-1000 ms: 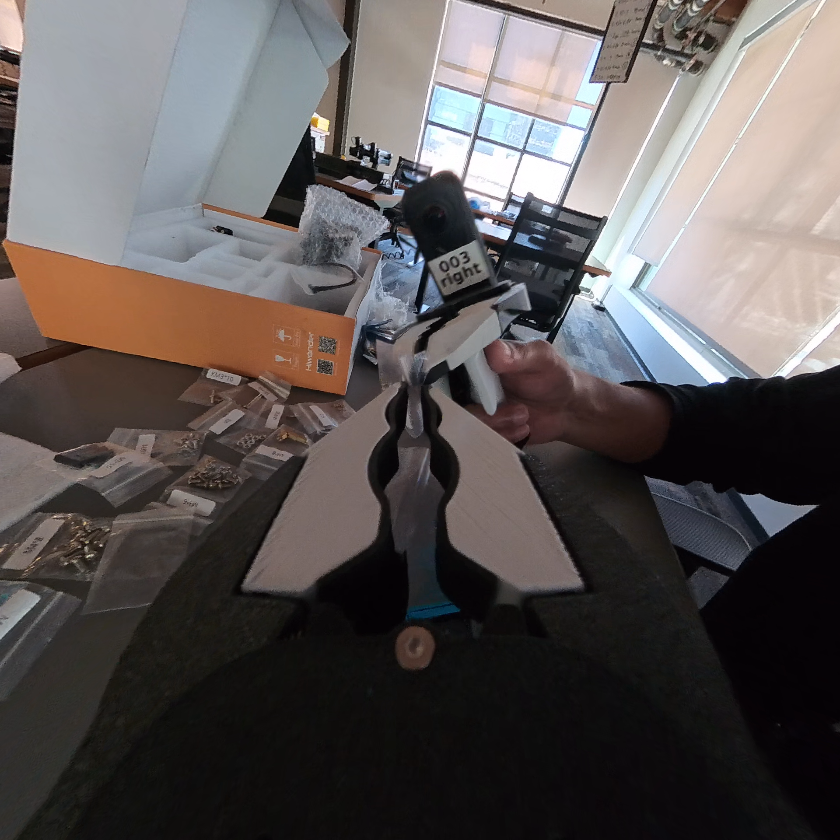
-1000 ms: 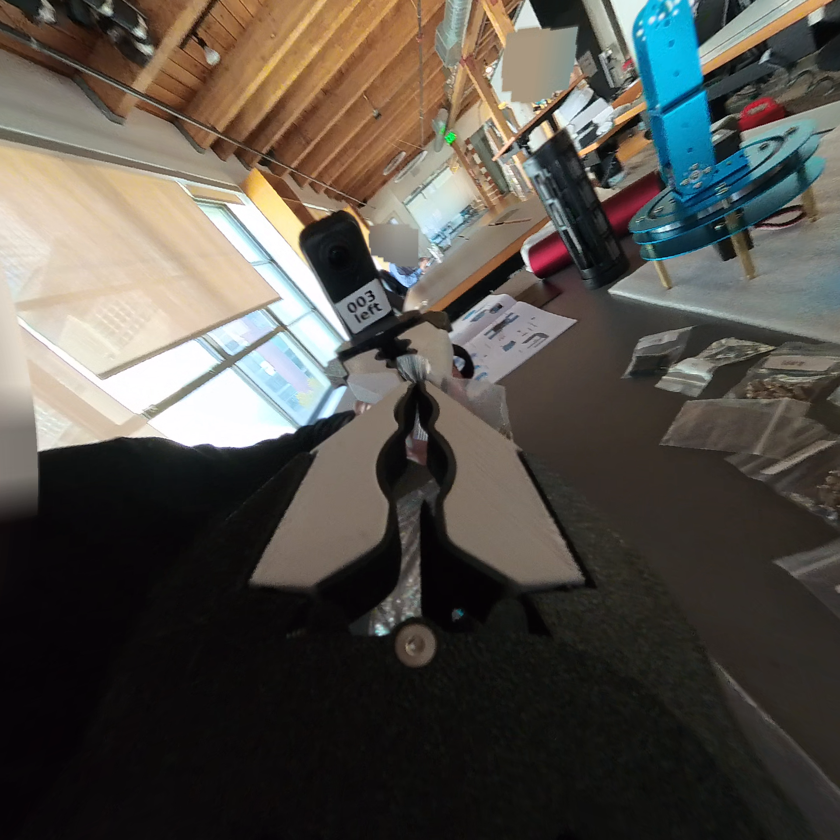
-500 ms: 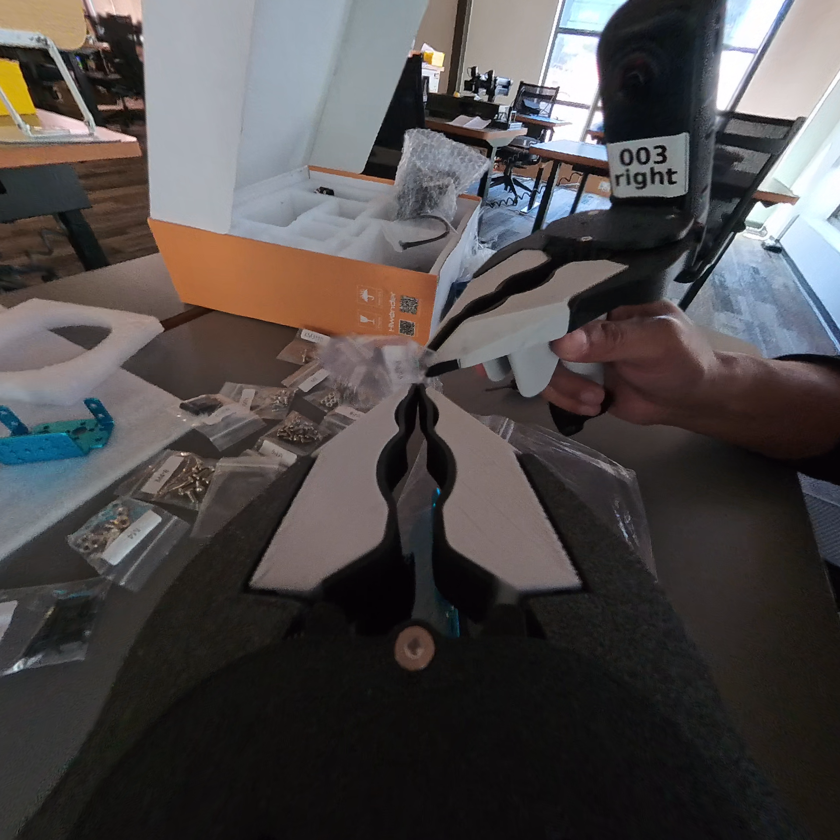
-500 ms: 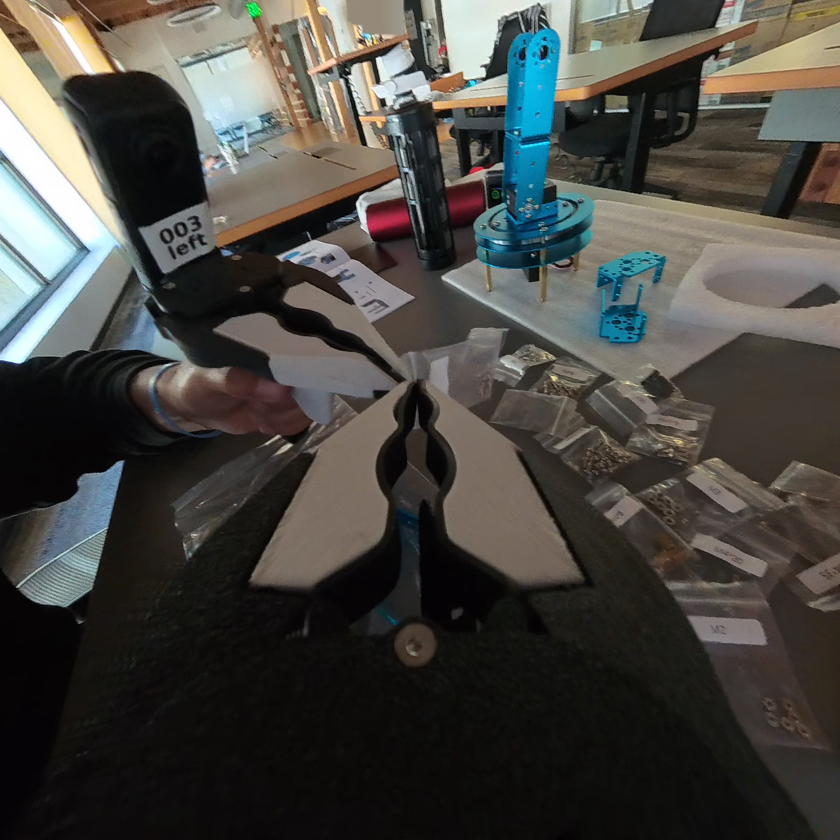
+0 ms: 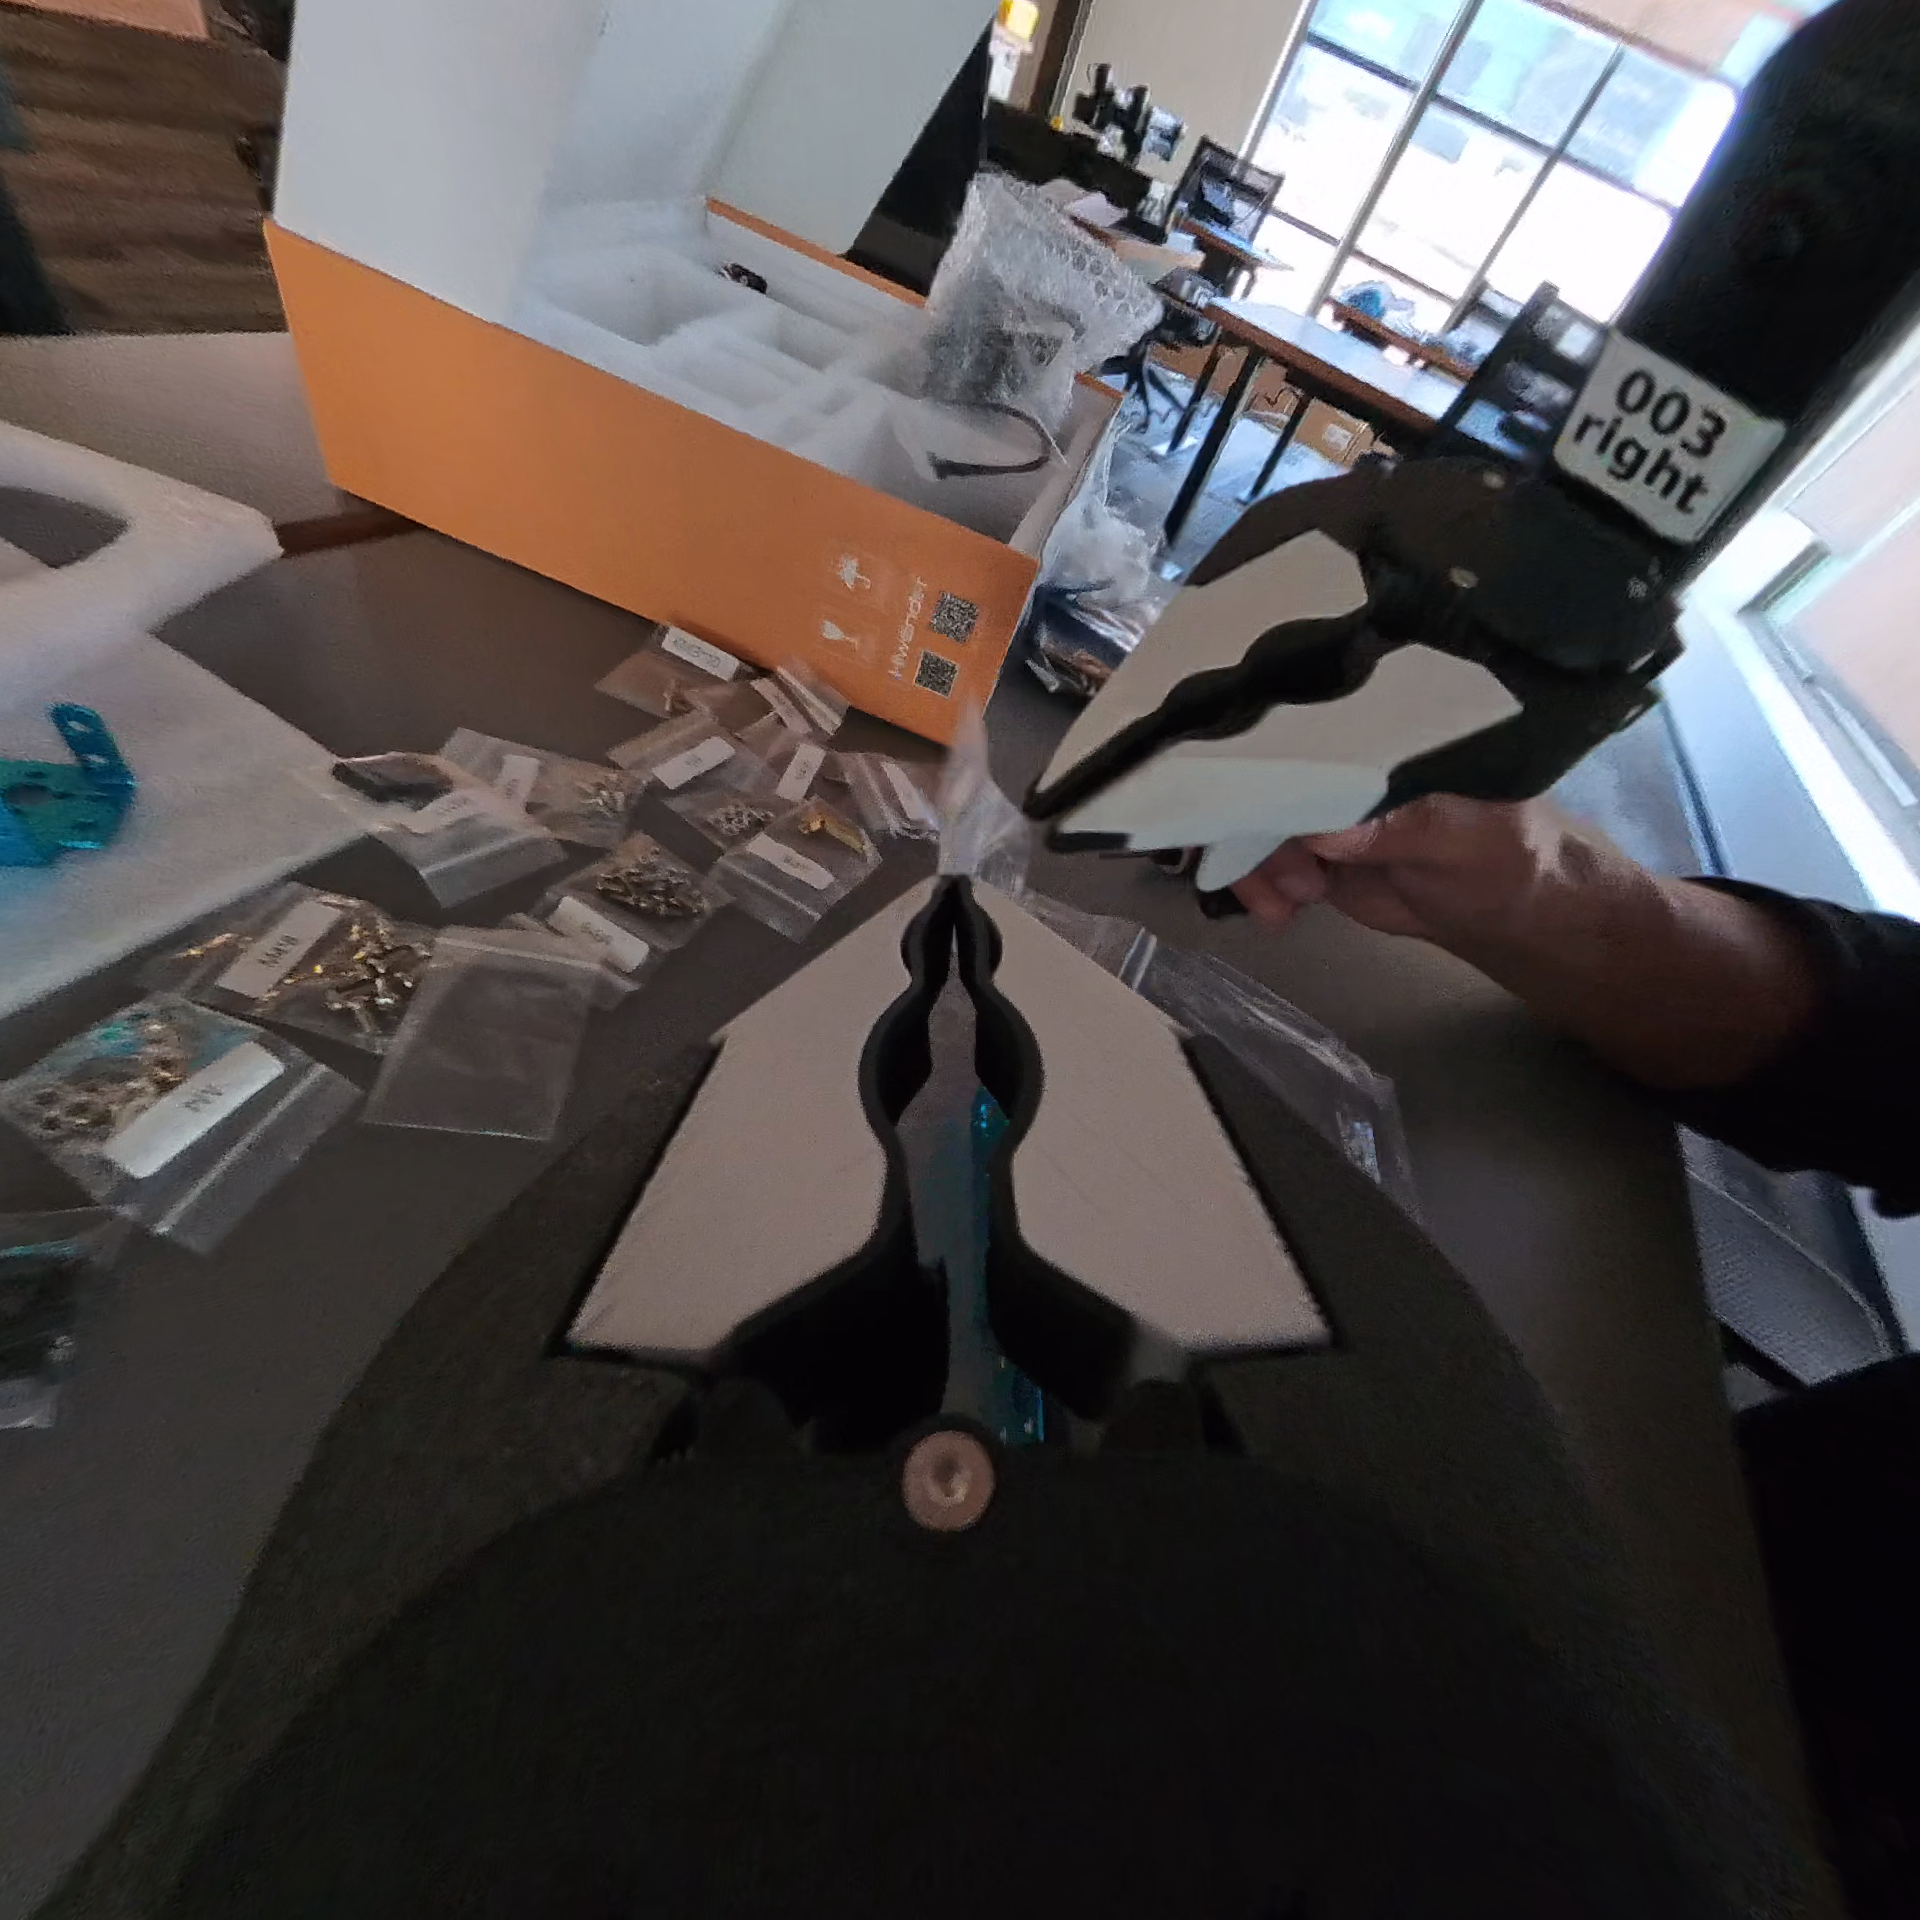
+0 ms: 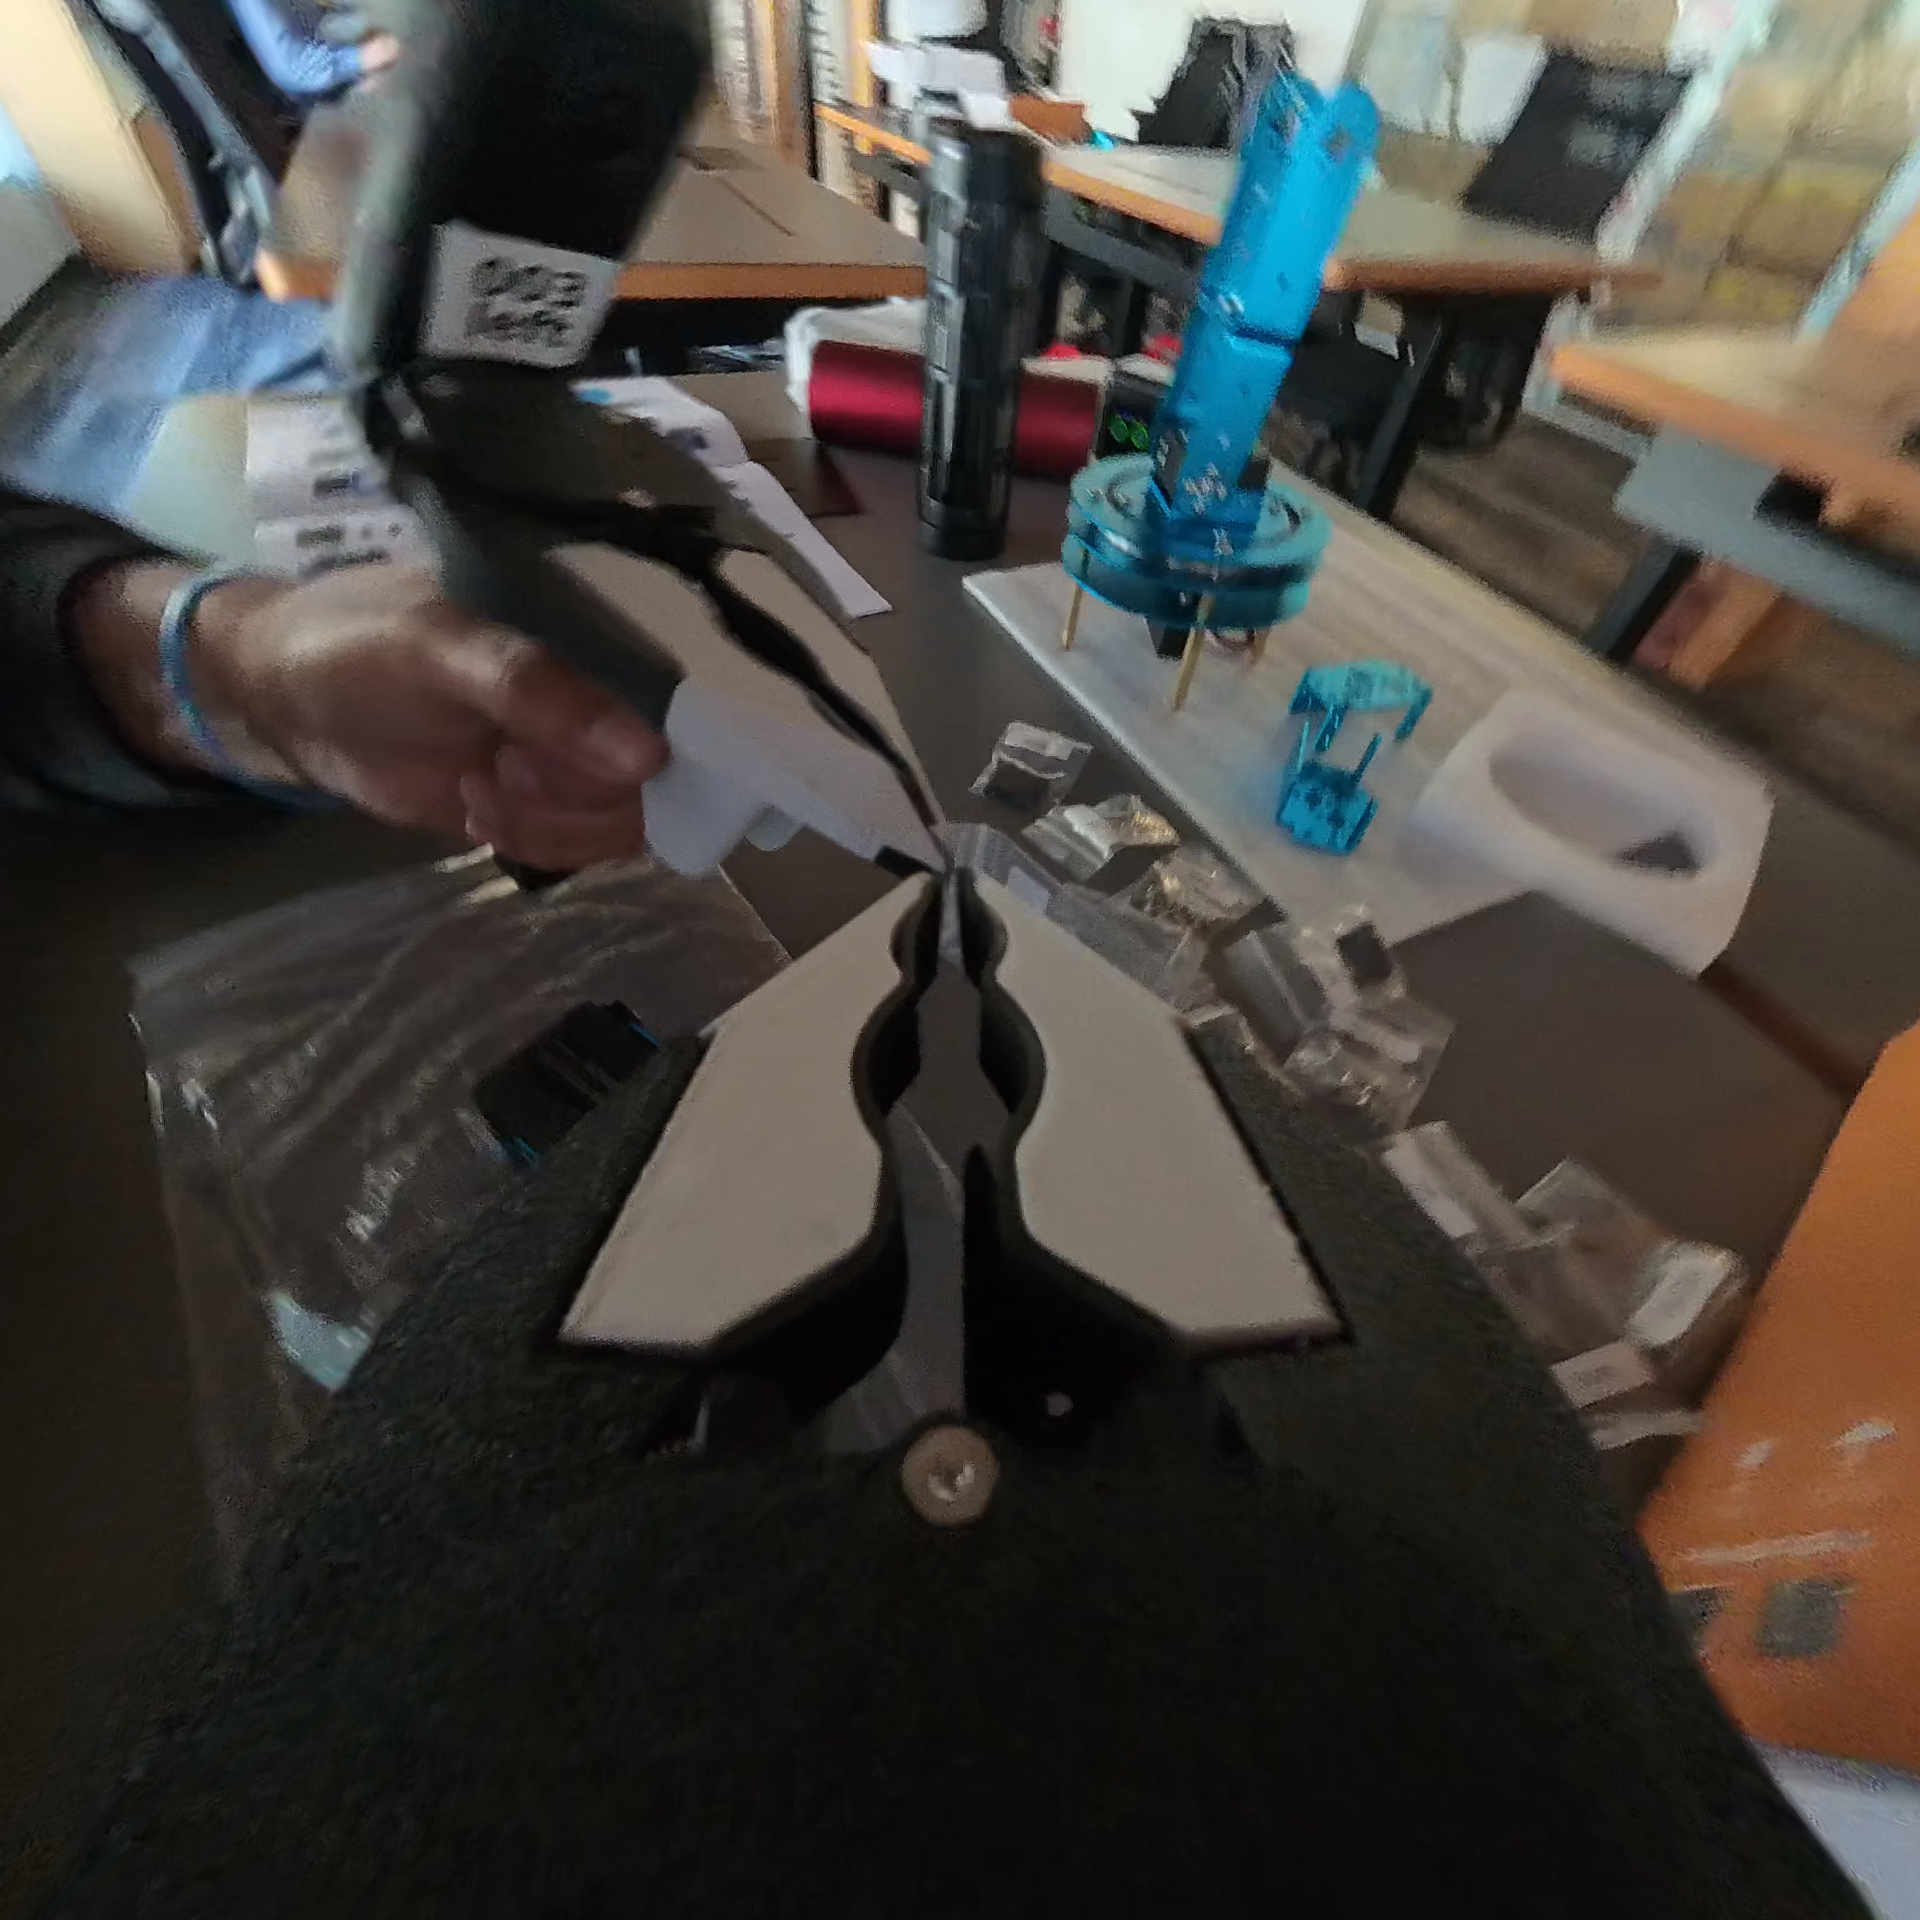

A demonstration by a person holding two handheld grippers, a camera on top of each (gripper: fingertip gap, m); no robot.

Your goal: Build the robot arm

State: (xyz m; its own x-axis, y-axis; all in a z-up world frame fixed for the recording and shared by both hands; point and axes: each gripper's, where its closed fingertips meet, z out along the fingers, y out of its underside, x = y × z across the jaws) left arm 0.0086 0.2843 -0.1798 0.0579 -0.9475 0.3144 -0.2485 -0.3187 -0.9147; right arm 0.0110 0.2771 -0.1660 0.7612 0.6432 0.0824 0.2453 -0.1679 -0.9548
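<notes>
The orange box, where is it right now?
In the left wrist view the orange box sits open at the table's far left, behind the small clear bags of screws. The bubble-wrapped bundle rests inside it.

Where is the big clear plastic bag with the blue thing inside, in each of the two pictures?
Left wrist view: the clear plastic bag lies low on the dark table, right of the left gripper, its gathered top pinched at the tips.
Right wrist view: the same bag spreads over the left side, beside the right gripper.
Shared landmark: the orange box, upper left in one view, at the right edge in the other.
</notes>
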